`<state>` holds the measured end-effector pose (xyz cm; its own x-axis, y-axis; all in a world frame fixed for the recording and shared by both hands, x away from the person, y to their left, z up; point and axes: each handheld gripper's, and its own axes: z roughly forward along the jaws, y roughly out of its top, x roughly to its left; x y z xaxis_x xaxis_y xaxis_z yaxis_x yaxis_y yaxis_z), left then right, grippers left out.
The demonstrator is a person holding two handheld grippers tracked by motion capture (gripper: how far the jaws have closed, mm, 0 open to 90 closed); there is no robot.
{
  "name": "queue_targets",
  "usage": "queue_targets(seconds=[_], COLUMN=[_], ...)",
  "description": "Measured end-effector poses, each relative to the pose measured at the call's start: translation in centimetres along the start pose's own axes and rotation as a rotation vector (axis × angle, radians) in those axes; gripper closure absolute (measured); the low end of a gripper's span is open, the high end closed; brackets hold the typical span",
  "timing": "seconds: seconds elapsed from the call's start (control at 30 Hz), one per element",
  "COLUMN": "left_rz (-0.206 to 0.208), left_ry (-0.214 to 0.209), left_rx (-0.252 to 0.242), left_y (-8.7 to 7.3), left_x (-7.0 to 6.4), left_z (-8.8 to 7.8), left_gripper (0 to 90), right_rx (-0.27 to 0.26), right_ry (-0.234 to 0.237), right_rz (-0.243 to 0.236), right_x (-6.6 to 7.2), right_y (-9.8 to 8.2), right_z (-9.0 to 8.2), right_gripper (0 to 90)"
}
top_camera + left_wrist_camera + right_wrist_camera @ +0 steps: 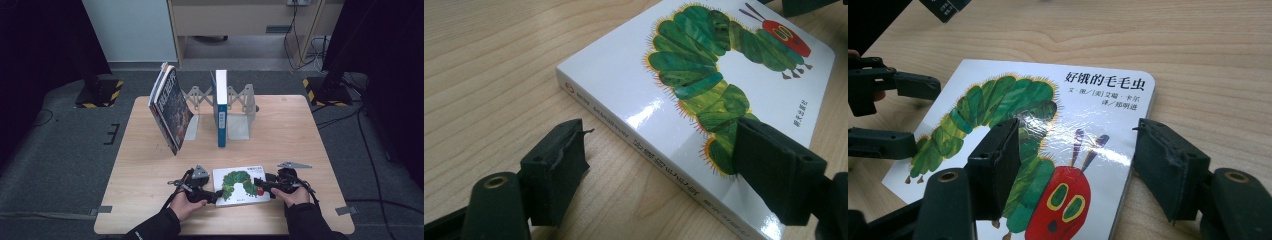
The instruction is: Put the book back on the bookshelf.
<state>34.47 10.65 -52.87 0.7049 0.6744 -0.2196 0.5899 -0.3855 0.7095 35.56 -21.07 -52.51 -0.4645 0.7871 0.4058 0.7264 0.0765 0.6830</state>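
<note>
The caterpillar book (241,186) lies flat near the table's (150,165) near edge, between our two grippers. Our left gripper (212,195) stands open astride the spine edge, one jaw over the cover, the other on bare wood, neither pressing. Our right gripper (263,186) is likewise open astride the opposite edge, one jaw above the red head, the other beside the board. The glossy cover could slide from the pads if we squeeze unevenly, and the book may skid. Farther off, a blue book (220,107) stands upright in the rack (240,107); a dark one (170,107) leans left.
</note>
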Motion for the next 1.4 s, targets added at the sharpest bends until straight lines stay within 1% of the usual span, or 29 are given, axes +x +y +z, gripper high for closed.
queue_targets(seconds=[0.1,0.23,0.4,0.5,0.63,0.7,0.77,0.83,0.87,0.9,0.97,1.07,1.2,1.23,1.33,1.37,1.4], left_rz=[0.001,0.0,-0.002,-0.005,-0.008,-0.01,-0.017,-0.022,-0.031,-0.031,-0.027,-0.026,-0.034,-0.034,-0.033,-0.033,-0.033], left_ry=[-0.004,-0.016,-0.024,-0.031,-0.039,-0.043,-0.047,-0.052,-0.058,-0.058,-0.056,-0.055,-0.055,-0.056,-0.056,-0.058,-0.059], left_rx=[0.0,-0.002,-0.003,-0.004,-0.002,-0.001,-0.001,0.001,-0.002,-0.003,-0.002,-0.004,-0.011,-0.013,-0.013,-0.015,-0.014], left_y=[0.0,0.0,0.0,0.0,0.0,0.0,0.0,0.0,0.0,0.0,0.0,0.0,0.0,0.0,0.0,0.0,0.0], left_x=[0.0,-0.1,-0.1,-0.2,-0.2,-0.2,-0.1,-0.1,0.0,0.0,-0.1,-0.1,0.0,0.0,0.0,0.0,0.0], left_z=[0.0,0.1,0.1,0.1,0.1,0.2,0.1,0.1,0.1,0.1,0.1,0.2,0.3,0.3,0.3,0.3,0.3], left_gripper=[20.3,19.8,19.2,18.5,17.1,15.6,14.3,13.6,13.1,13.0,12.8,12.5,10.5,10.4,10.1,9.9,9.7], right_rx=[-0.006,-0.052,-0.058,-0.076,-0.084,-0.096,-0.115,-0.142,-0.157,-0.165,-0.163,-0.168,-0.168,-0.17,-0.144,-0.131,-0.113], right_ry=[0.007,0.037,0.043,0.06,0.066,0.071,0.083,0.104,0.112,0.114,0.108,0.105,0.12,0.117,0.115,0.118,0.137], right_rz=[0.013,0.038,0.03,0.036,0.046,0.047,0.055,0.079,0.093,0.09,0.084,0.089,0.115,0.116,0.113,0.109,0.114], right_x=[0.0,0.1,0.2,0.4,0.4,0.5,0.5,0.6,0.6,0.7,0.7,0.7,0.9,0.9,0.9,0.9,1.0], right_y=[0.0,0.2,0.4,0.6,0.7,0.8,1.0,1.2,1.3,1.4,1.4,1.2,0.9,0.8,0.7,0.6,0.5], right_z=[-0.2,-0.7,-0.8,-0.9,-1.0,-1.0,-1.2,-1.3,-1.3,-1.3,-1.3,-1.2,-1.3,-1.3,-1.3,-1.3,-1.2], right_gripper=[35.8,37.5,37.5,37.4,37.3,37.1,37.0,37.6,37.6,37.5,37.4,37.4,38.5,38.7,38.7,41.4,40.4])
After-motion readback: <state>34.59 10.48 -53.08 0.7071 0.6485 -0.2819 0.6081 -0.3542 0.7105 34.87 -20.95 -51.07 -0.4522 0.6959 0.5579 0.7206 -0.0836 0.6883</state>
